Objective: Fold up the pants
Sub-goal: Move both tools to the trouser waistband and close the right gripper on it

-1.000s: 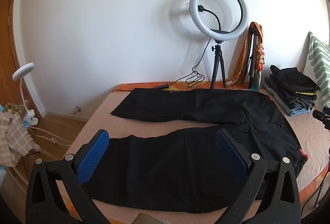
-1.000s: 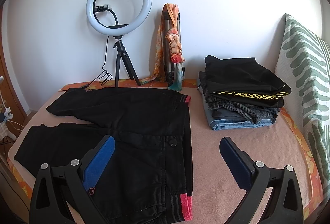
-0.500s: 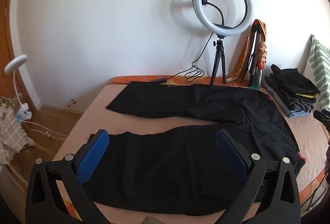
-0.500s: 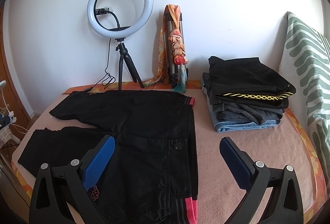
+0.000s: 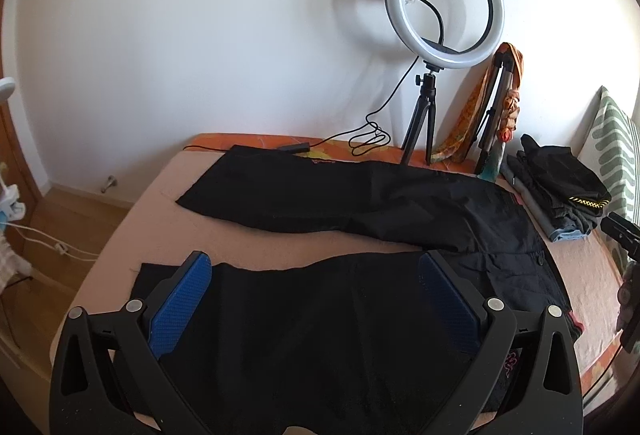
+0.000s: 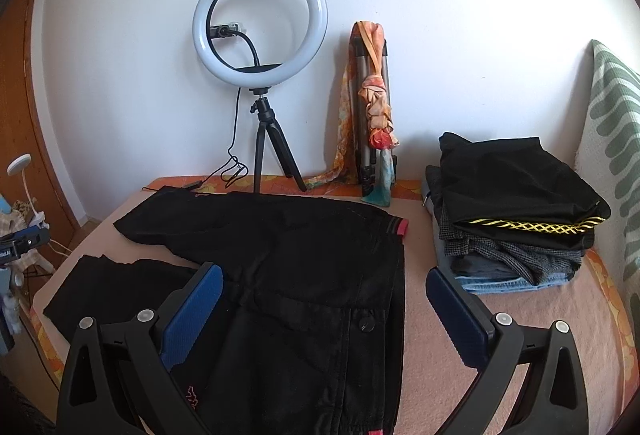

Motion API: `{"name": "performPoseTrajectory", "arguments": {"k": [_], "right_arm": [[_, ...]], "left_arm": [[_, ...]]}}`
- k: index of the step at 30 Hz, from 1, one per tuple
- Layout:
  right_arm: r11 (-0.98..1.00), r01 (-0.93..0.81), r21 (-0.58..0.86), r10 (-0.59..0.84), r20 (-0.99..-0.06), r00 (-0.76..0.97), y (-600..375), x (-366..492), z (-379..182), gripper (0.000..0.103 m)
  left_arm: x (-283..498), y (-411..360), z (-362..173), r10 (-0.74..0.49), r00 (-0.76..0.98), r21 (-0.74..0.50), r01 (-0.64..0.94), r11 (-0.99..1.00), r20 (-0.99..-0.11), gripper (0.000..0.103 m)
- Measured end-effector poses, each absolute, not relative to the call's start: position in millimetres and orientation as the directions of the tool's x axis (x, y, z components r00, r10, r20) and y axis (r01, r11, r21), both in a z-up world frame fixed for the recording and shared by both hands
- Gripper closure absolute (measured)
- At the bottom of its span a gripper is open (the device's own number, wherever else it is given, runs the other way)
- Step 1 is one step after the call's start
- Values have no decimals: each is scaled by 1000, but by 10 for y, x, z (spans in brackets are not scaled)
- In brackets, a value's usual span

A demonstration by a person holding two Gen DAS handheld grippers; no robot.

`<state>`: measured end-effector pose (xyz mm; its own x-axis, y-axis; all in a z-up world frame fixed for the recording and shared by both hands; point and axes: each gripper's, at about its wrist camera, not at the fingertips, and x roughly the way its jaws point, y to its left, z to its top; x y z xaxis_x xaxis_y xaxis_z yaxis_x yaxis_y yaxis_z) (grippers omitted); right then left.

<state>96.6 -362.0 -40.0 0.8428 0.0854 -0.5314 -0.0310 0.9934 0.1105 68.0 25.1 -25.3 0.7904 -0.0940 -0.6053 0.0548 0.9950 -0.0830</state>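
Observation:
Black pants (image 5: 320,299) lie spread flat on the bed, legs splayed apart toward the left, waistband with a red stripe at the right. In the right wrist view the same pants (image 6: 304,275) show a button and a small red logo near the bottom edge. My left gripper (image 5: 316,299) hovers open above the near leg, blue pads wide apart, holding nothing. My right gripper (image 6: 324,307) hovers open over the waist area, its right finger above bare sheet. Part of the right gripper (image 5: 624,235) peeks in at the left view's right edge.
A ring light on a tripod (image 6: 260,35) and a folded tripod wrapped in an orange scarf (image 6: 372,115) stand at the wall. A stack of folded clothes (image 6: 516,211) sits at the right by a green patterned pillow (image 6: 612,123). The bed's left edge (image 5: 120,235) drops to the floor.
Both grippers have drifted over the pants, the views shifting slightly left and upward. The pants lie as before and both grippers stay open.

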Motion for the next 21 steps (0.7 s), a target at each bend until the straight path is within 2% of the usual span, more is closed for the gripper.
{"name": "performPoseTrajectory", "arguments": {"k": [6,10,16,21], "right_arm": [[987,-47,152,127,-574,809,-3745,1270,-439,0],[983,-56,172,150,-602,784,-3882,1610,-447,6],[985,-168,50,161,-637,754,-3824,2181,-489,17],[951,-308,9,229,-690,687,-3693,2724,-602,20]], "left_arm": [[1016,212,-153,-67,772,-32,61,998,-632,0],[1271,194,-106,-50,760,-2,64,998,-648,0],[1737,149,-197,-61,721,-3,82,997,-690,0],[2122,189,-376,-87,678,-58,65,996,-730,0]]}}
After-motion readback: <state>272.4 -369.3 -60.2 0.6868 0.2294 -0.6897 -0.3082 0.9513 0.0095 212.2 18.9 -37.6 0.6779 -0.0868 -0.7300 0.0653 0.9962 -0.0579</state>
